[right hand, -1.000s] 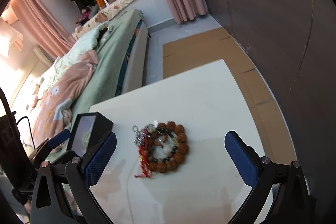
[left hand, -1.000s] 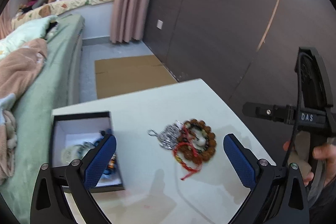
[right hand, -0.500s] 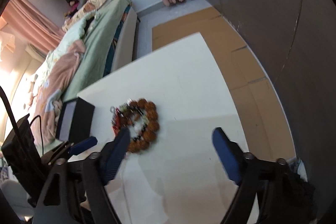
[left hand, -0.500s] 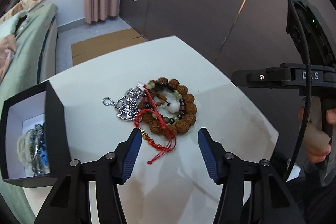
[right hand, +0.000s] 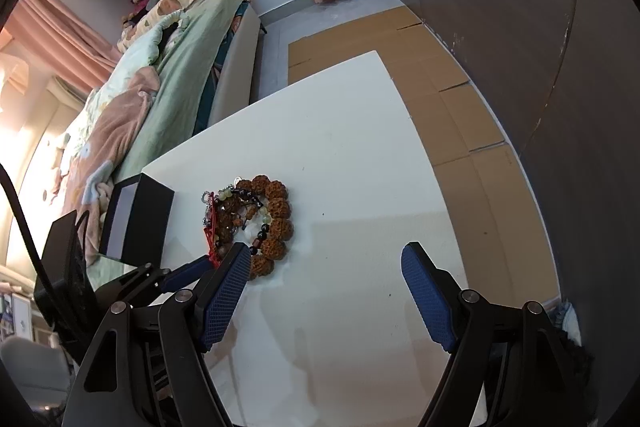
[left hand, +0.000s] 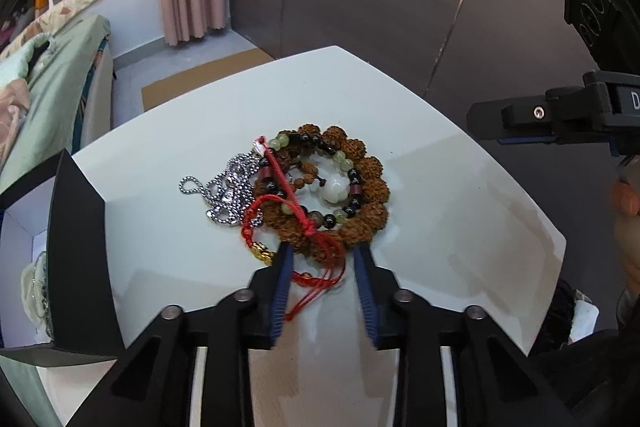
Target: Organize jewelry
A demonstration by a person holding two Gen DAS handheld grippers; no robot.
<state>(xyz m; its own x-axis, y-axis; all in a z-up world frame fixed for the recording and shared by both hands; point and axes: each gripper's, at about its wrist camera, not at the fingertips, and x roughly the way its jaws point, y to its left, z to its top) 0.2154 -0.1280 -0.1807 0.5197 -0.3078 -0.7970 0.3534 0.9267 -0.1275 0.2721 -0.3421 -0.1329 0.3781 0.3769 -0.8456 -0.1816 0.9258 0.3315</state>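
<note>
The left gripper (left hand: 322,259) has just been narrowed, and its jaws are now set close about the knotted end of the red cord (left hand: 316,239), with the near rim of the brown bead bracelet (left hand: 360,183) just ahead of the tips; whether the pads already press on the cord cannot be told, so no grip is claimed. A second ago the same jaws were spread wide and held well back from the pile; the pile has since been closed in on. Left of the fingers, the silver chain (left hand: 228,191) is tangled against the bracelet, and further left the black box (left hand: 76,247) stands open, some pieces already inside. The right gripper (right hand: 324,291) is kept spread and empty above bare table (right hand: 360,155), the pile just past its left finger. A pick of the cord for the box is judged to be in hand.
</note>
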